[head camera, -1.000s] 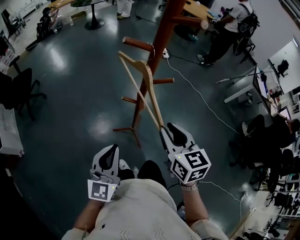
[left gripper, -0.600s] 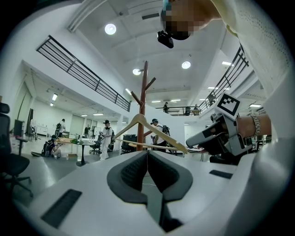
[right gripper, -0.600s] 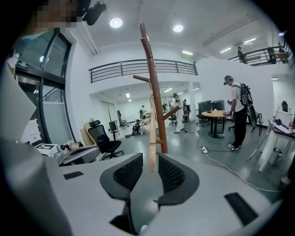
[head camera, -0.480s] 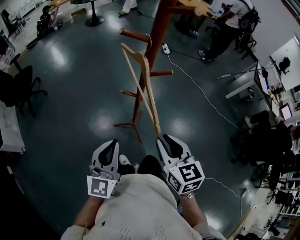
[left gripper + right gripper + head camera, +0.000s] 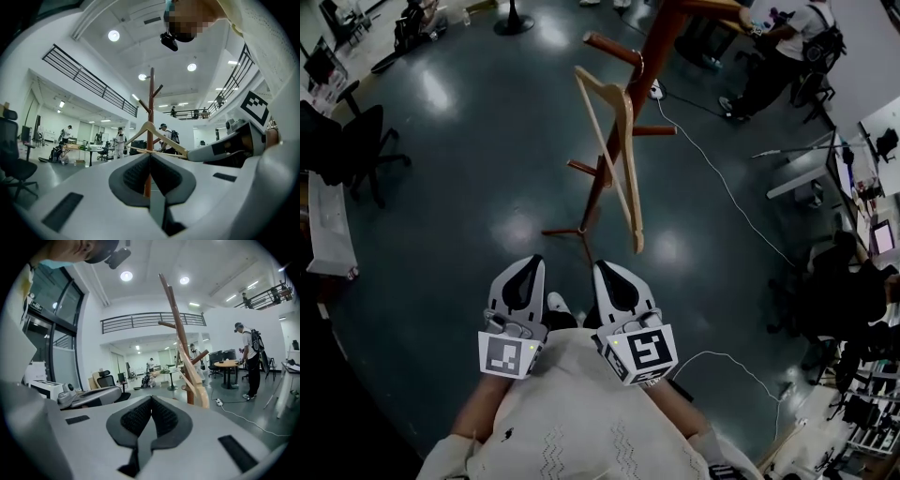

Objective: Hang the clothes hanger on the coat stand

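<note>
The hanger (image 5: pixel 615 141) is off my hands and on the coat stand (image 5: pixel 649 70). Its hook looks caught over the upper peg (image 5: pixel 609 49) close to the pole, and the wooden frame slopes down toward me, with its low end hanging free in the air over the floor (image 5: pixel 469 169). Both tools are drawn in close to my body, well apart from the hanger. The left tool (image 5: pixel 523 281) has its pads pressed together with nothing between them, and the right tool (image 5: pixel 616 286) is closed and empty in the same way. As I judge it, the hanging itself is done and what remains is to leave it cleanly. I should keep both tools low and near me so neither clips that free end and knocks the hook off the peg. I cannot see exactly how deep the hook sits, so I would look before turning away. If it rides near the peg's tip, I would nudge it gently toward the pole.
</note>
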